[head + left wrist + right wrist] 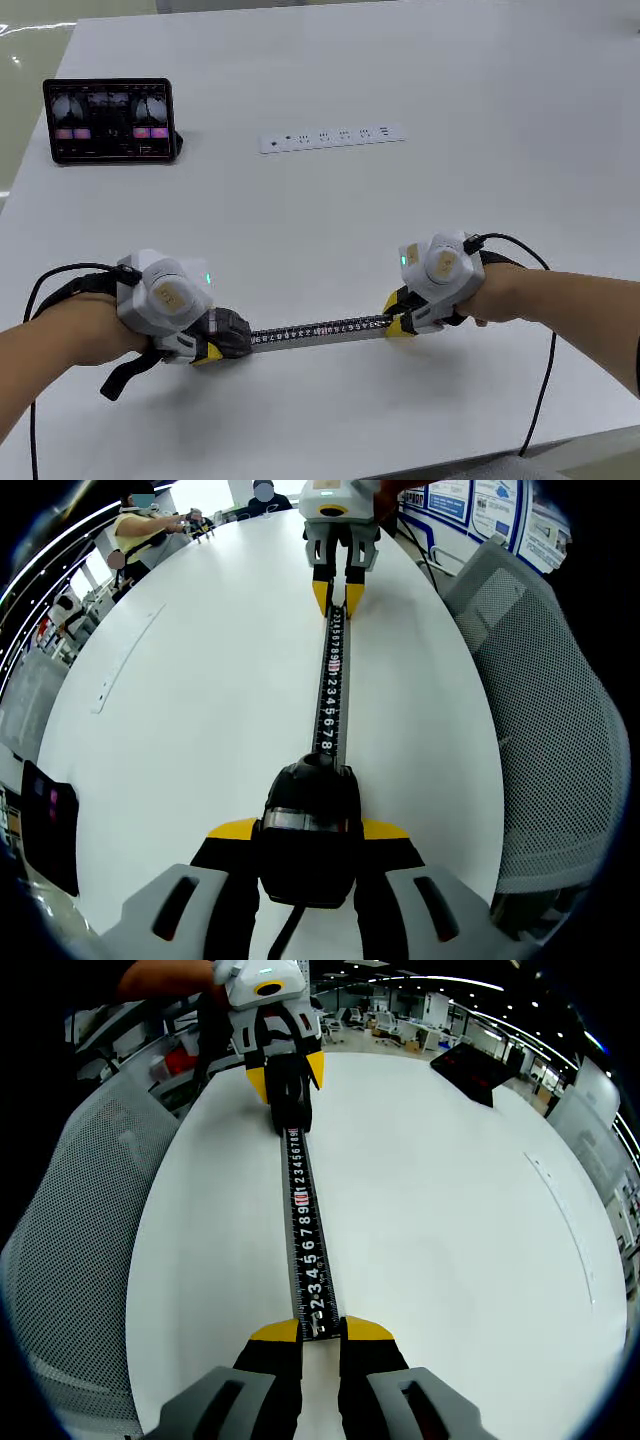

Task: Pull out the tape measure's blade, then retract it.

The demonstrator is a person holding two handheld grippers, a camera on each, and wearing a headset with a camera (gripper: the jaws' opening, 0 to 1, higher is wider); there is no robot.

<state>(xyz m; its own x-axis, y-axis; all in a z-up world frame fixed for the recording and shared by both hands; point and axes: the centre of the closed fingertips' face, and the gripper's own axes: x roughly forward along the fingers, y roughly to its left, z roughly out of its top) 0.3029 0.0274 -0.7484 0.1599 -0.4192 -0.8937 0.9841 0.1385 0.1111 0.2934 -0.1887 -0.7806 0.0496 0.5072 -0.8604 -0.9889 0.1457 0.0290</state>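
Clamping the case in left gripper, pinching blade tip in right gripper, stretched flat over table.

Tape measure case partly hidden behind left claw; tablet screen too small to read.

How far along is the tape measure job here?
Pull-out looks at least partly done: the blade spans from the case, clamped in the left gripper, to its tip, pinched by the right gripper. Both hold it stretched. Retracting is not yet done.
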